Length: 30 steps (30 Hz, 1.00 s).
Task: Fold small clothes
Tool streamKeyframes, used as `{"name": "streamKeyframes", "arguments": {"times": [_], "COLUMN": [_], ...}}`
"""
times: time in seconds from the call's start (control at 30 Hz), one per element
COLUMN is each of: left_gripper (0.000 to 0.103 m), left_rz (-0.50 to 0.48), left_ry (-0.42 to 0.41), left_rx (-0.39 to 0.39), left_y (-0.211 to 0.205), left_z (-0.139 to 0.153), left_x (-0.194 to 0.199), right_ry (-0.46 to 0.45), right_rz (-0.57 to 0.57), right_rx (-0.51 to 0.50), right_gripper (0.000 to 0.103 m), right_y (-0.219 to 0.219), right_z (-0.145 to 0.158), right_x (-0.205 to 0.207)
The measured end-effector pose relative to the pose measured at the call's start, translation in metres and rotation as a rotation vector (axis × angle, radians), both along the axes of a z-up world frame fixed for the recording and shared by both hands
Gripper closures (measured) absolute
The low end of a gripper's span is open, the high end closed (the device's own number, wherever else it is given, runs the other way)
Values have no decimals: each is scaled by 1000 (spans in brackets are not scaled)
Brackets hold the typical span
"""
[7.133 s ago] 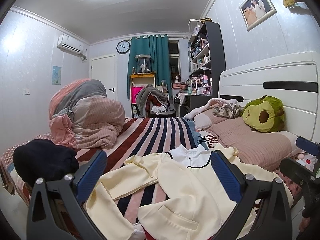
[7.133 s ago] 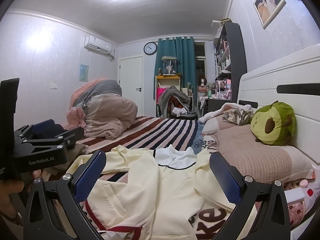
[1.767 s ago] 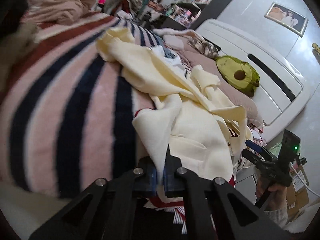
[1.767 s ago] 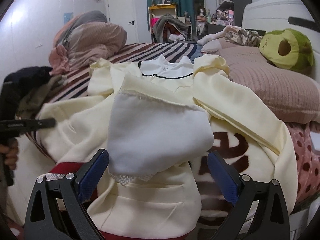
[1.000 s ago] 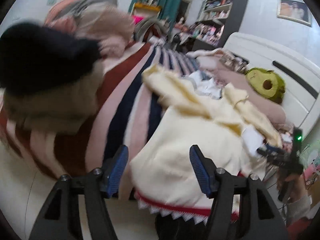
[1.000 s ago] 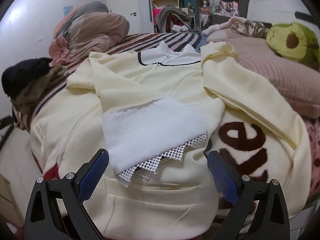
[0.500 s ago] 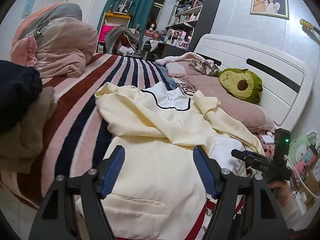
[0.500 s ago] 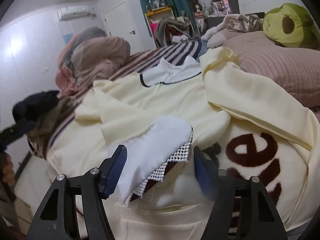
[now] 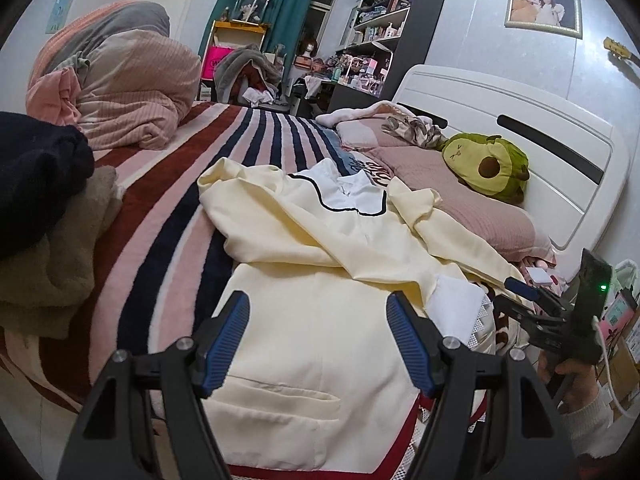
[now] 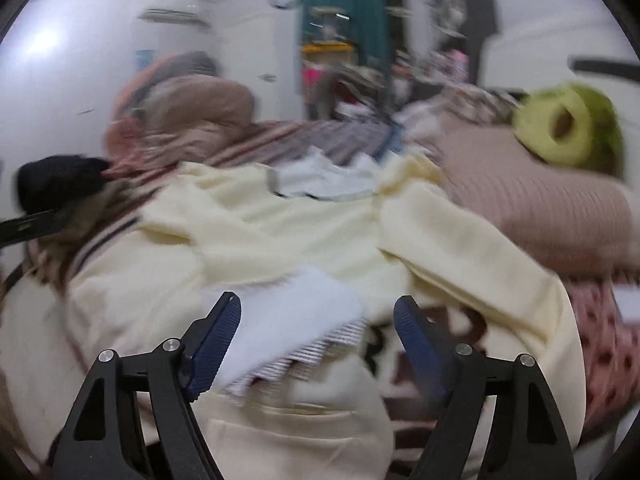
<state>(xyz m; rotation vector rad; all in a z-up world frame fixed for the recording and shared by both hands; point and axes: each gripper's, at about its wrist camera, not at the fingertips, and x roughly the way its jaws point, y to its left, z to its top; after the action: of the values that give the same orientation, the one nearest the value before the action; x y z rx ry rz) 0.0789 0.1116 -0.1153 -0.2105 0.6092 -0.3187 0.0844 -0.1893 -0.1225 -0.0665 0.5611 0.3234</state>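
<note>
Both fingers (image 9: 236,320) spread, empty — cream jacket (image 9: 312,344) lying just beyond them.

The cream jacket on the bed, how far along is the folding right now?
Early stage. Done: the cream jacket lies on the striped blanket, one front corner turned back so its white lining shows. In hand: nothing; the left gripper and right gripper are both open above the cloth, the right one's jaws having just been opening. Left: the sleeves are still spread and the body is unfolded.
</note>
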Motion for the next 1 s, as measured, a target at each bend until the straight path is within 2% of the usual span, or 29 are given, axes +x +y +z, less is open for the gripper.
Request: {"name": "streamKeyframes", "arguments": {"times": [0.07,0.13,0.2,0.33,0.43,0.5,0.53,0.57,0.6,0.63,0.7,0.73,0.83,1.0], "left_gripper": [36,36,36,36,36,36,36,36,36,36,36,36,36,36], "left_rz": [-2,-9,-13,6,11,9,7,6,3,1,-4,-5,-6,-12], "left_ry": [1,1,1,12,24,30,31,31,31,29,23,19,6,-26], "left_rx": [-6,-9,-2,18,24,23,24,24,25,25,24,24,21,7], "left_y": [-1,-2,-3,1,2,1,0,0,-1,-2,-3,-4,-3,1], "left_z": [-1,-1,-2,-4,-7,-9,-9,-9,-9,-8,-7,-6,-1,8], "left_x": [-1,-2,-4,-4,-3,-2,-2,-2,-3,-3,-5,-7,-11,-22], "right_ry": [13,74,122,122,100,73,67,76,89,121,142,142,110,75], "right_rz": [99,202,246,249,219,187,164,153,153,163,154,149,150,214], "right_rx": [11,0,-82,-375,-466,-489,-481,-461,-439,-383,-291,-272,-198,-111], "right_gripper": [27,25,22,15,15,17,23,43,55,73,85,94,100,102], "right_y": [9,23,39,62,58,51,46,42,40,34,24,22,19,26], "right_z": [3,-3,-17,-51,-61,-60,-58,-55,-54,-50,-43,-40,-22,7], "right_x": [1,6,13,11,8,7,9,10,13,18,25,24,19,11]}}
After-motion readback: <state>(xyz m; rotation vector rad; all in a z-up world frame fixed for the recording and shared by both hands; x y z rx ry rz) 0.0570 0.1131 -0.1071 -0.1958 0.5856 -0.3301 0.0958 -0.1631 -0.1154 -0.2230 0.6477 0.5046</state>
